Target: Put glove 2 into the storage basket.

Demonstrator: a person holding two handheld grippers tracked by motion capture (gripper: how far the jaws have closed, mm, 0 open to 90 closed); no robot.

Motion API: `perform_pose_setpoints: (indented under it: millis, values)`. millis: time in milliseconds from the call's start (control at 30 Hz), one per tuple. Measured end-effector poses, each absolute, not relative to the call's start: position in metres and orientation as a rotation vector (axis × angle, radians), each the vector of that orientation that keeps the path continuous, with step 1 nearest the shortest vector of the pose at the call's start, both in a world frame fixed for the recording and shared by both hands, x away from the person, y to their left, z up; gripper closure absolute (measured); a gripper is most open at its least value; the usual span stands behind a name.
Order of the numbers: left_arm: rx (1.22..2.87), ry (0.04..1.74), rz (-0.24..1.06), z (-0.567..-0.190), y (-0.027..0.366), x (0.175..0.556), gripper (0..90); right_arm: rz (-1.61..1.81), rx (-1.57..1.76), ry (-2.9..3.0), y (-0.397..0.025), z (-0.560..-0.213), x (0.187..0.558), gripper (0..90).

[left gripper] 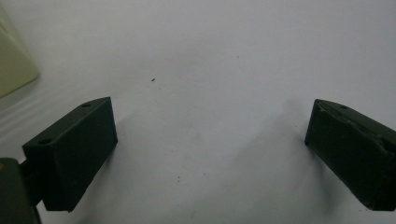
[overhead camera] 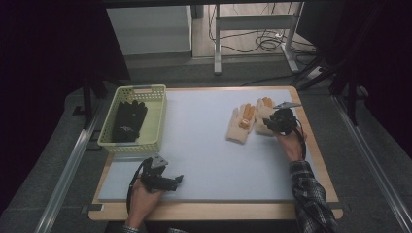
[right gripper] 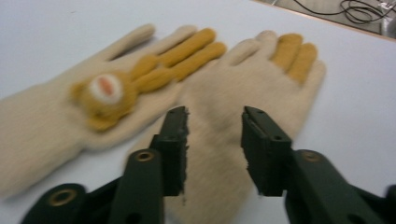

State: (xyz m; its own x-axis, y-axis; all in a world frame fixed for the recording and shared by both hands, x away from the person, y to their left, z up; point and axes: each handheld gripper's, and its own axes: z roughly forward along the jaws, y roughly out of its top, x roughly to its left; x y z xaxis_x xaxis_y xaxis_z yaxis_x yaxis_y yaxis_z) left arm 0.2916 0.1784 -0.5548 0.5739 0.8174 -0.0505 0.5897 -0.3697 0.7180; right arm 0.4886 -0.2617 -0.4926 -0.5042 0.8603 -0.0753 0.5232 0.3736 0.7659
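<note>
Presently the right gripper (right gripper: pixel 215 140) hangs over the nearer of two cream gloves (right gripper: pixel 243 93), jaws partly open astride its palm, gripping nothing; both gloves lie flat, side by side, near the table's (overhead camera: pixel 204 145) far right corner. Left gripper (left gripper: pixel 210 144) rests wide open and empty on the near-left table, close to the yellow basket (overhead camera: pixel 158 116) with black gloves (overhead camera: pixel 127 120).

A wooden table (overhead camera: pixel 318 160) carries a pale grey mat (overhead camera: pixel 209 155) that covers nearly all of its top. On the mat, a yellow basket (overhead camera: pixel 155 121) stands at the far left corner, and two cream gloves (overhead camera: pixel 241 125) lie side by side, touching, near the far right.
</note>
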Motion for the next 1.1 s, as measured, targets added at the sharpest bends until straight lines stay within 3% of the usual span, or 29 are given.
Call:
perform_pose_setpoints:
  millis: [200, 367, 533, 833, 1100]
  values:
    - [2.097, 1.118, 0.411, -0.555, 0.178, 0.292, 2.6, 0.919, 1.225, 2.137, -0.261, -0.503, 0.514, 41.6]
    - [2.097, 1.117, 0.412, -0.555, 0.178, 0.292, 2.6, 0.888, 1.234, 2.133, -0.259, -0.512, 0.526, 39.1]
    - [2.096, 1.118, 0.412, -0.555, 0.178, 0.291, 2.6, 0.893, 1.294, 2.145, -0.258, -0.522, 0.530, 57.1]
    - [2.096, 1.119, 0.413, -0.555, 0.178, 0.291, 2.6, 0.928, 1.314, 2.136, -0.265, -0.513, 0.517, 75.8]
    - [2.095, 1.120, 0.414, -0.555, 0.178, 0.291, 2.6, 0.990, 1.250, 2.154, -0.264, -0.494, 0.491, 79.4]
